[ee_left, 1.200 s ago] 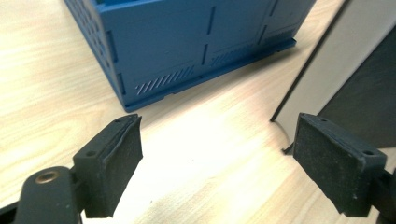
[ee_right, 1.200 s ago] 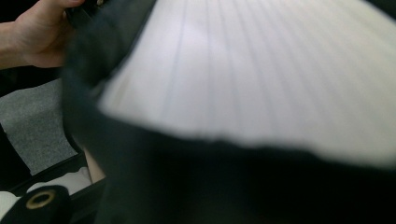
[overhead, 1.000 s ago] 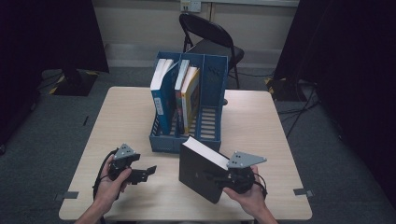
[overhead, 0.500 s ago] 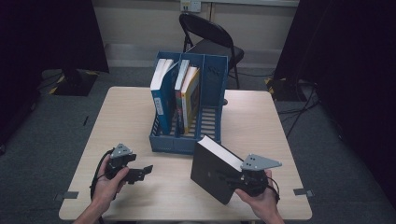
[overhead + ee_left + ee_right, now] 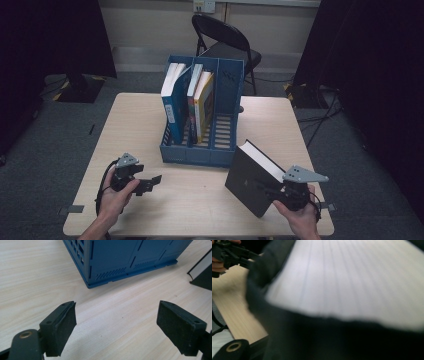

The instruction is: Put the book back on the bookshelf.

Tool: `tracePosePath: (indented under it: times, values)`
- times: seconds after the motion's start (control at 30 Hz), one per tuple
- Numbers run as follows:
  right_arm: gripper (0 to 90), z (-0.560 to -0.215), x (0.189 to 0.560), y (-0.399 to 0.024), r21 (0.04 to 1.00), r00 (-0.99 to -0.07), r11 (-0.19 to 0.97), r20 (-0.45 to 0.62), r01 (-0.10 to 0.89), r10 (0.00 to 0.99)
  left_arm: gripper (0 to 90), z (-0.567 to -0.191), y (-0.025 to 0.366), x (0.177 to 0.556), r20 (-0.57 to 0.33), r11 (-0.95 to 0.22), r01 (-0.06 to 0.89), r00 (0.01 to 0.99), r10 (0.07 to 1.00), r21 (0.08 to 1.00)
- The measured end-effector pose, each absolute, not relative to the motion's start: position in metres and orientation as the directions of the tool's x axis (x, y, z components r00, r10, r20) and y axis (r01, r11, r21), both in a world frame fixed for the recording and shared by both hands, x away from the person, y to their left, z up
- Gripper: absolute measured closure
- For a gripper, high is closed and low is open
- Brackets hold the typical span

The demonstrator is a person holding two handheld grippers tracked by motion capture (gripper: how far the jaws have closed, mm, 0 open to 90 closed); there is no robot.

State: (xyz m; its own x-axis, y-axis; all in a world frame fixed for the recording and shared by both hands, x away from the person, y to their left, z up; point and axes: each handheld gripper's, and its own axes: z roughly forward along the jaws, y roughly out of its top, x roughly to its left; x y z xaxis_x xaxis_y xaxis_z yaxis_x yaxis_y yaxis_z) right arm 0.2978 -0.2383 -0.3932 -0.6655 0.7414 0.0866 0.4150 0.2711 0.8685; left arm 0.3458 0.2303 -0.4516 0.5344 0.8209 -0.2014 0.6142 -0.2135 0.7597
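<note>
A thick black book [image 5: 247,180] with white page edges is tilted over the table's front right, and my right gripper [image 5: 266,189] is shut on it from the near side. Its pages [image 5: 352,290] loom blurred and close in the right gripper view. A blue file holder [image 5: 226,87] stands mid-table with a blue book [image 5: 172,107] and a yellow book [image 5: 204,102] upright in its left slots. My left gripper [image 5: 150,182] rests low at the front left, open and with nothing in it [image 5: 117,325], pointing at the holder's front corner [image 5: 120,257]. The black book's corner [image 5: 202,272] shows at the right.
The light wooden table [image 5: 200,205] has bare room between my two hands. The holder's rightmost slot [image 5: 223,132] has no book in it. A black folding chair [image 5: 225,40] stands behind the table. Dark curtains hang at both sides.
My right gripper has carried the black book to the right, away from the file holder. The left gripper has stayed where it was.
</note>
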Motion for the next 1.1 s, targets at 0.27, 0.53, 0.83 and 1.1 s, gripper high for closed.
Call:
tracePosePath:
  times: [0.27, 0.53, 0.83, 1.1]
  values:
    - [52.1, -0.393, 0.305, -0.252, 0.871, -0.614, 0.249, 0.074, 0.423, 0.786, 15.6, -0.452, 0.230, 0.346, -0.199, -0.221, 0.602, 0.550, 0.811, 0.767]
    - [52.2, -0.394, 0.320, -0.257, 0.879, -0.564, 0.217, 0.069, 0.425, 0.823, 15.6, -0.454, 0.226, 0.346, -0.202, -0.235, 0.619, 0.552, 0.809, 0.749]
    - [52.2, -0.393, 0.341, -0.257, 0.879, -0.527, 0.203, 0.063, 0.431, 0.847, 15.7, -0.456, 0.229, 0.347, -0.207, -0.224, 0.628, 0.537, 0.818, 0.745]
    - [51.8, -0.392, 0.353, -0.254, 0.884, -0.519, 0.210, 0.042, 0.417, 0.853, 15.6, -0.457, 0.228, 0.348, -0.196, -0.232, 0.625, 0.538, 0.820, 0.746]
